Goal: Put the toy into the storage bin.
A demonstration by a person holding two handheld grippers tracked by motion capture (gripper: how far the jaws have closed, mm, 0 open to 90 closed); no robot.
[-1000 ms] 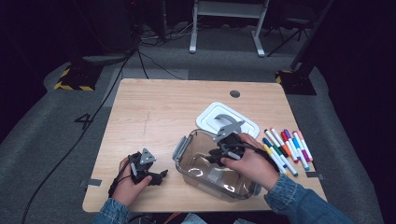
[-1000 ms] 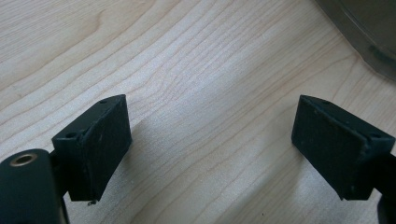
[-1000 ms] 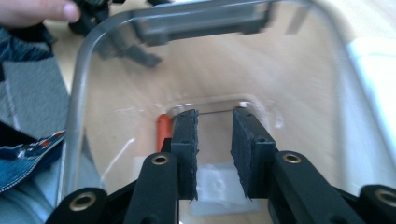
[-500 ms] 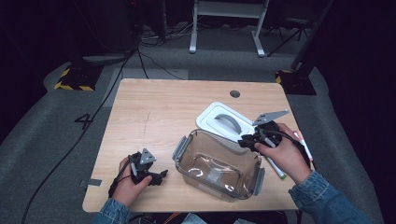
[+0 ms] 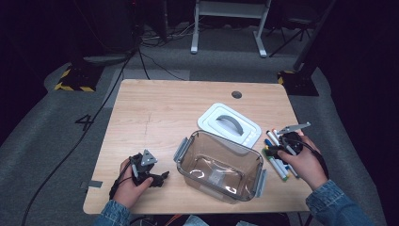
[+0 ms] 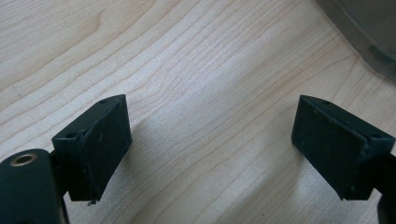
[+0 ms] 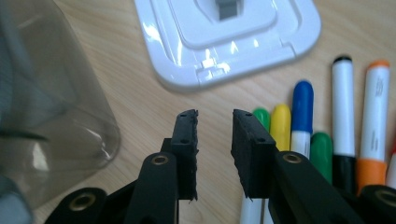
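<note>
I see the clear bin [image 5: 220, 170] standing open on the table [image 5: 155, 113], near its front edge. Inside it I make out one small pale item [image 5: 216, 176] lying on the floor of the bin; what it is I cannot tell. The grey latches are swung out at both ends. The white lid [image 5: 229, 123] lies flat just behind the bin, handle up, its near edge at the bin's back rim.

The markers [image 5: 277, 153] lie in a loose row on the table to the right of the bin, beside the lid.

Right hand-held gripper [image 7: 214, 149]: over the near ends of the markers, pointing toward the lid. Jaws stand a narrow gap apart, nothing between them. A green cap and a yellow cap sit just beyond the right jaw in the right gripper view; bin wall at the left of that view.

Left hand-held gripper [image 6: 210, 149]: low over bare table left of the bin, jaws wide apart, nothing held. A corner of the bin shows at the upper right of its view.
</note>
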